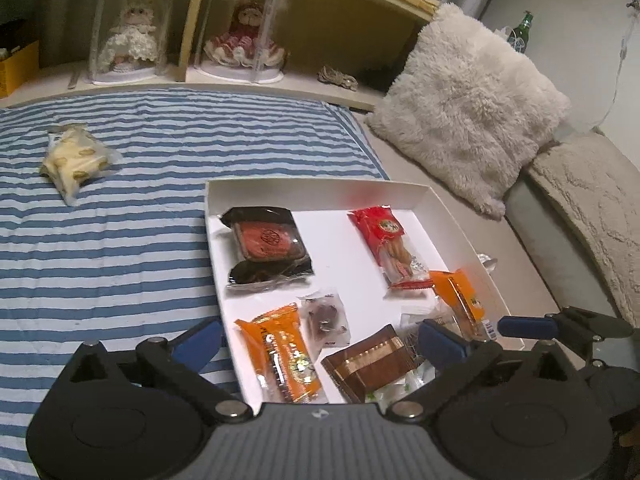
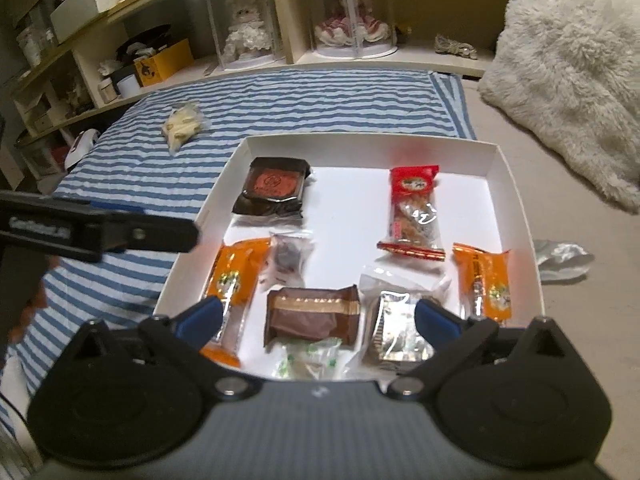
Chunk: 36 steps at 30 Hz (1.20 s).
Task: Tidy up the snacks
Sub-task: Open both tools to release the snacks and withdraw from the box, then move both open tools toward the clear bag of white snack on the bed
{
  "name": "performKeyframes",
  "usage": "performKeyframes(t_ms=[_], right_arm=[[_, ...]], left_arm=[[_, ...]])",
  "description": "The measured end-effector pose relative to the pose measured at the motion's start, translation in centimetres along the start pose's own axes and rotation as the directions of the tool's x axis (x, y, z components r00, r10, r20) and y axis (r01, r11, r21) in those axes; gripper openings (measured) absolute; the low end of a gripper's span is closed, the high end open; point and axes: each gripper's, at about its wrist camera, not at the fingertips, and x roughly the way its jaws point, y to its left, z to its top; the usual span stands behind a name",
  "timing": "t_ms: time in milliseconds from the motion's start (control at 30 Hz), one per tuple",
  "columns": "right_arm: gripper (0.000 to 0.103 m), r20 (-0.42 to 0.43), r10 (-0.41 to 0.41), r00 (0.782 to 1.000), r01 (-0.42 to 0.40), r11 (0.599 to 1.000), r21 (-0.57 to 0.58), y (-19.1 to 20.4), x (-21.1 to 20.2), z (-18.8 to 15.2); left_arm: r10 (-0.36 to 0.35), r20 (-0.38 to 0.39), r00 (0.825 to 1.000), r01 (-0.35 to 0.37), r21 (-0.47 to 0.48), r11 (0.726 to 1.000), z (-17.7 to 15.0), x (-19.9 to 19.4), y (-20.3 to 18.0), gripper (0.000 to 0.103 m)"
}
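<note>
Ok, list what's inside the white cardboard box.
The white cardboard box holds a black mooncake packet, red snack packet, two orange packets, brown wrapped cake, clear dark-candy bag and silver foil packet. The near edge is hidden behind the gripper.

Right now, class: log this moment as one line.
left gripper: open | right gripper: open | white cardboard tray: holds snacks | pale yellow snack bag: outside, on striped blanket

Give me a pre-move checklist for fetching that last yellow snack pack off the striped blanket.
1. Left tool open and empty: ok.
2. Right tool open and empty: ok.
3. Yellow snack pack outside the white box, on the striped blanket: ok.
4. Nothing lying on the pack: ok.
5. Bare floor in the box to drop it, between the black pack and red pack: ok.
</note>
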Motion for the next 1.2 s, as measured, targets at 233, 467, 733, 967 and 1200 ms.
performKeyframes(t_ms=[233, 467, 733, 967, 1200], right_arm=[[0.103, 0.018, -0.037, 0.999, 0.037, 0.999, 0.030, -0.2, -0.6, 0.2], [0.103, 0.053, -0.052, 0.997, 0.051, 0.998, 0.034, 0.4, -1.2, 0.3], [0.103, 0.059, -0.063, 0.996, 0.061, 0.997, 0.037, 1.7, -1.6, 1.1], [0.103, 0.082, -0.058, 0.995, 0.056, 0.998, 0.030, 4.1, -0.8, 2.7], [0.103, 0.097, -0.050, 0.994, 0.051, 0.999, -0.006, 7.7, 1.5, 5.3]], left_arm=[[0.037, 0.012, 0.999, -0.037, 0.005, 0.999, -0.3, -2.0, 1.6, 0.103], [0.076, 0.017, 0.997, -0.077, 0.029, 0.997, -0.7, -3.7, 3.1, 0.103], [0.098, 0.020, 0.995, -0.099, 0.055, 0.994, -0.9, -5.2, 5.1, 0.103], [0.094, 0.044, 0.995, -0.093, -0.004, 0.996, -0.6, -5.9, 8.1, 0.103], [0.125, 0.074, 0.989, -0.121, -0.054, 0.991, 0.2, -6.8, 12.0, 0.103]])
